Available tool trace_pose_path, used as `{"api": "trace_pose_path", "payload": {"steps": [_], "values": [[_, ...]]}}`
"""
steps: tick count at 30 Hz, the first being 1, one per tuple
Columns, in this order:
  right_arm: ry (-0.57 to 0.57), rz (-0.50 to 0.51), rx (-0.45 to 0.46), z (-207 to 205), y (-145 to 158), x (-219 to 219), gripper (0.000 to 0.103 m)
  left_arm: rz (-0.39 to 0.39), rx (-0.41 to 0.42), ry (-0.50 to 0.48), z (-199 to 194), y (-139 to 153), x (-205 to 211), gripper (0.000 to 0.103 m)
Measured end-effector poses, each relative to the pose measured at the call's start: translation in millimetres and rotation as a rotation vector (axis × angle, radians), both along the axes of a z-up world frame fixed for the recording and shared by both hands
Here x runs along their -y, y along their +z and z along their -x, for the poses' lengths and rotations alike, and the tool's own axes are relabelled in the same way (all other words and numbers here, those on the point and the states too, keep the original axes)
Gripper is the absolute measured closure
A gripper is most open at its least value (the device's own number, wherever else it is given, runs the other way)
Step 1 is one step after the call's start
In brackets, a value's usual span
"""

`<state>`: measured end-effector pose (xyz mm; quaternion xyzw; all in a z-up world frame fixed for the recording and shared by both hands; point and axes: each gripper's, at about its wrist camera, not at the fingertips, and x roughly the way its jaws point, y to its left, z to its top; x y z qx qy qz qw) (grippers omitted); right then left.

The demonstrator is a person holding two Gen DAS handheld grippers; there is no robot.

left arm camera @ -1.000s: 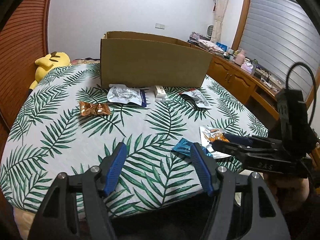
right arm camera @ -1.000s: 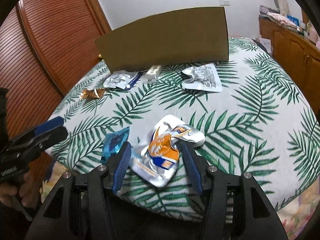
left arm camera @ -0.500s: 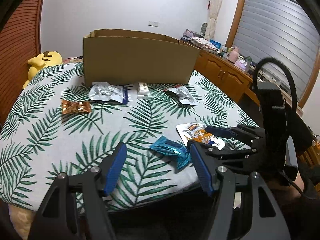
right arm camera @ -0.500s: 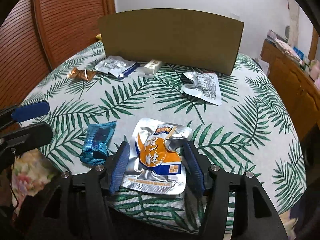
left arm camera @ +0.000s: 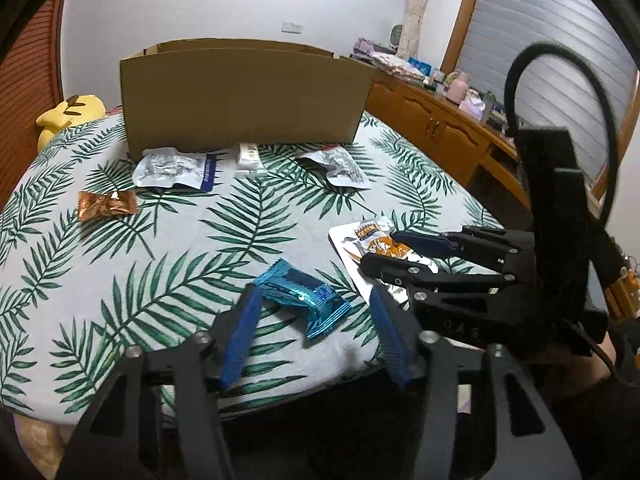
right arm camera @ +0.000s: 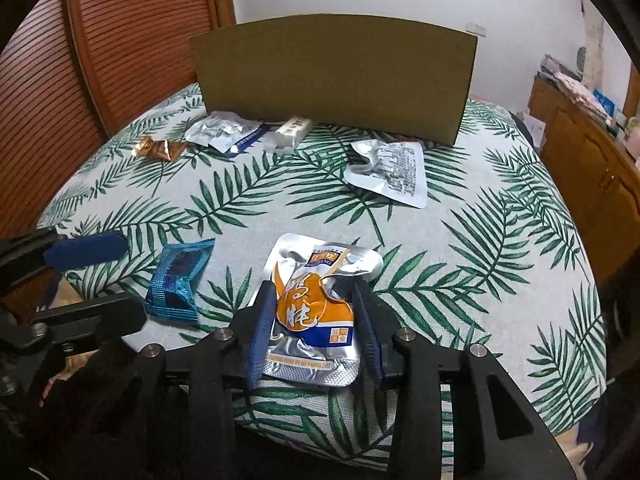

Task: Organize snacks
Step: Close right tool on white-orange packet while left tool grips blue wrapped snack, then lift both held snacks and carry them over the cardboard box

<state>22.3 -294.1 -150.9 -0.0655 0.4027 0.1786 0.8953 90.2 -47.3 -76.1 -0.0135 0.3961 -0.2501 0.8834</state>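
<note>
**Both tongs closing in on snacks at the near edge**

While the left wrist view is looking across the leaf-print table [left arm camera: 168,240], the left tongs [left arm camera: 314,330] are standing wide apart and holding nothing, straddling the blue packet [left arm camera: 302,294] near the front edge. The right tongs [left arm camera: 386,250] are lying just beside it over the orange pouch [left arm camera: 370,238]. Farther back, a copper wrapper [left arm camera: 106,205], a silver pouch [left arm camera: 176,168] and a cardboard box [left arm camera: 244,96] are sitting.

In the right wrist view, the right tongs [right arm camera: 316,320] are flanking the orange pouch [right arm camera: 316,304], pads against its sides. Its label is showing large white Chinese characters. The blue packet [right arm camera: 180,276] is lying to its left, the left tongs [right arm camera: 100,280] framing it.
</note>
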Motion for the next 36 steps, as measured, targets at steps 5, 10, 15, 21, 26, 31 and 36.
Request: {"api": "trace_pose_path", "payload": {"steps": [5,10,15,21,26,31,36], "values": [[-0.003,-0.002,0.01,1,0,0,0.064,-0.016,-0.031,-0.016,-3,-7,8,0.063],[-0.006,-0.009,0.014,1,-1,1,0.064,-0.03,-0.062,-0.002,-14,-15,12,0.063],[-0.009,-0.013,0.015,1,-1,1,0.064,-0.063,-0.07,0.019,-27,-19,17,0.057],[-0.012,-0.015,0.014,1,-1,1,0.063,-0.09,-0.035,0.017,-27,-20,16,0.072],[-0.013,0.003,0.011,1,0,-3,0.06,-0.045,-0.049,0.015,-29,-21,0,0.083],[-0.005,0.016,0.005,-1,0,-9,0.053,-0.002,-0.067,0.036,-33,-21,-15,0.083],[0.003,0.044,0.002,-6,-1,-17,0.043,0.009,-0.06,0.048,-30,-21,-19,0.083]]}}
